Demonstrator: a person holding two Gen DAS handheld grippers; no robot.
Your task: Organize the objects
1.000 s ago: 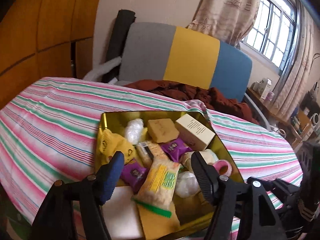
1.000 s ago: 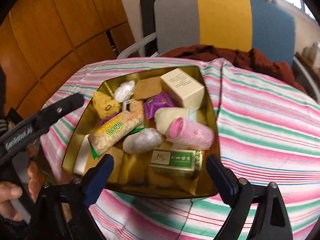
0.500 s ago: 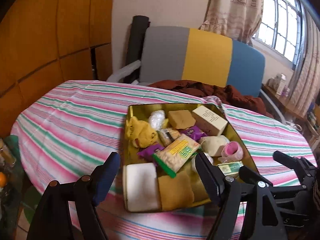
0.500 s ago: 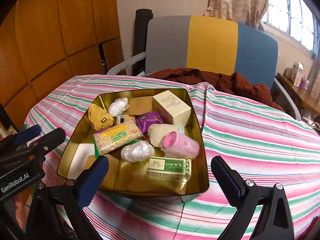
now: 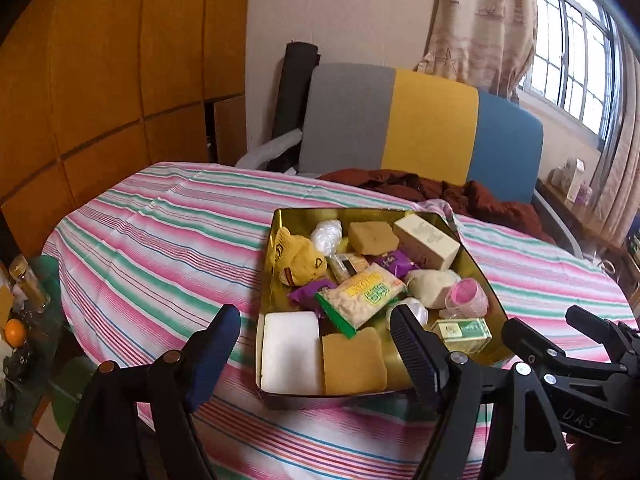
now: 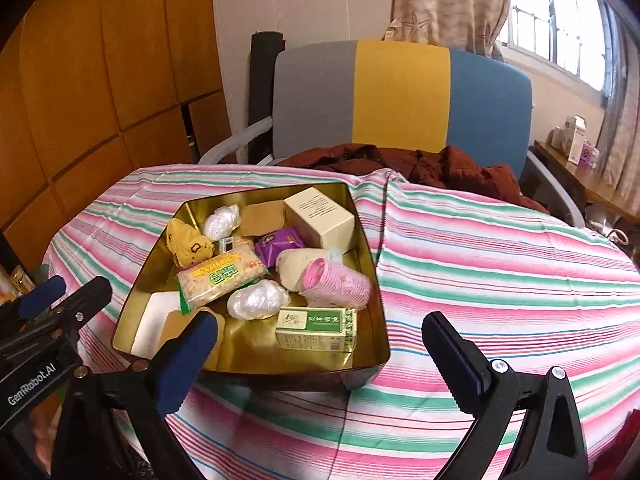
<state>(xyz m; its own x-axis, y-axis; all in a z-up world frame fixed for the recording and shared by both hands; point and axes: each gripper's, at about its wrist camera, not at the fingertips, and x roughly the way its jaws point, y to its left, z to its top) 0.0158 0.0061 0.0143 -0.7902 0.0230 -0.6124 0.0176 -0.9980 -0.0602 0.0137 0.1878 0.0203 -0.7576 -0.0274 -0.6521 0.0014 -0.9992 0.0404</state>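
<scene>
The shallow gold metal tin (image 6: 368, 336) sits on the pink-and-green striped tablecloth (image 6: 500, 272), crowded with small packets. In the left wrist view, the left gripper (image 5: 316, 344), fingers spread wide and empty, hides part of the white wrapped ball (image 5: 416, 310) in the tin. The right gripper (image 6: 320, 354), also spread and empty, covers the tin's near-left corner. Behind the tin, dark red cloth (image 6: 420, 164) lies on a grey, yellow and blue chair (image 6: 400, 96).

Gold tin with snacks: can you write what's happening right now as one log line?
left gripper: open, empty | right gripper: open, empty | gold tin: on striped tablecloth, full of items | both grippers near tin's front edge
</scene>
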